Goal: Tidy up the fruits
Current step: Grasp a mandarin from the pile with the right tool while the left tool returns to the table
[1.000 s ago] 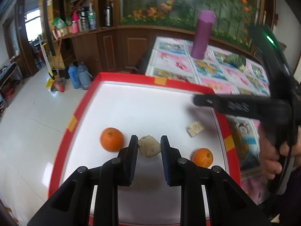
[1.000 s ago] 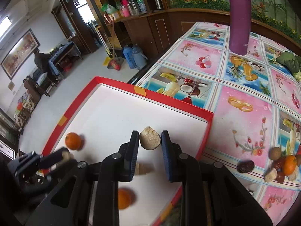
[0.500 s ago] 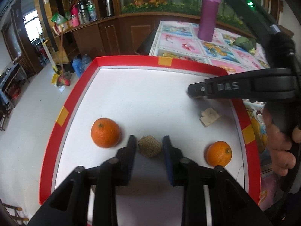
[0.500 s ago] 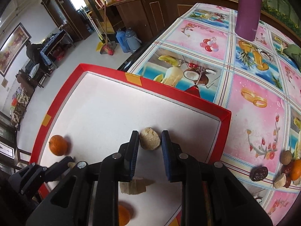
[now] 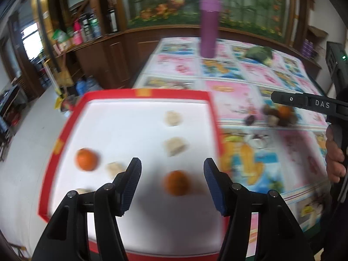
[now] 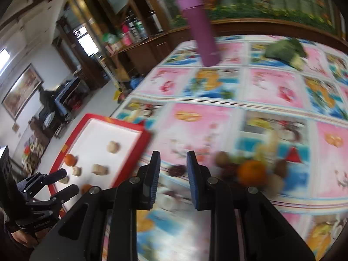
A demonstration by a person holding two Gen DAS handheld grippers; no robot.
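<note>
A red-rimmed white tray [image 5: 214,117] holds two oranges [image 5: 87,159] [image 5: 177,182] and several beige pieces [image 5: 175,145]. My left gripper [image 5: 171,168] stands wide open and empty over the tray's near part, with the nearer orange just beyond its fingertips. My right gripper [image 6: 173,163] is open with nothing between its fingers, above the tablecloth right of the tray [image 6: 130,152]. Beyond it lies a fruit pile: a dark fruit [image 6: 177,170], an orange [image 6: 251,173] and brown pieces [image 6: 221,158]. The left wrist view shows that pile [image 5: 279,114] under the right gripper's finger [image 5: 304,103]. Both views are blurred.
A tall purple bottle [image 5: 209,27] stands at the back of the table, with a green vegetable [image 5: 260,54] to its right. The patterned tablecloth [image 6: 271,87] spreads right of the tray. The table's left edge drops to a tiled floor [image 5: 32,119]. A hand [image 5: 335,158] holds the right gripper.
Both grippers let go of their beige pieces, which now lie on the tray. The left gripper opened wide and swung right. The right gripper moved off the tray toward the fruit pile.
</note>
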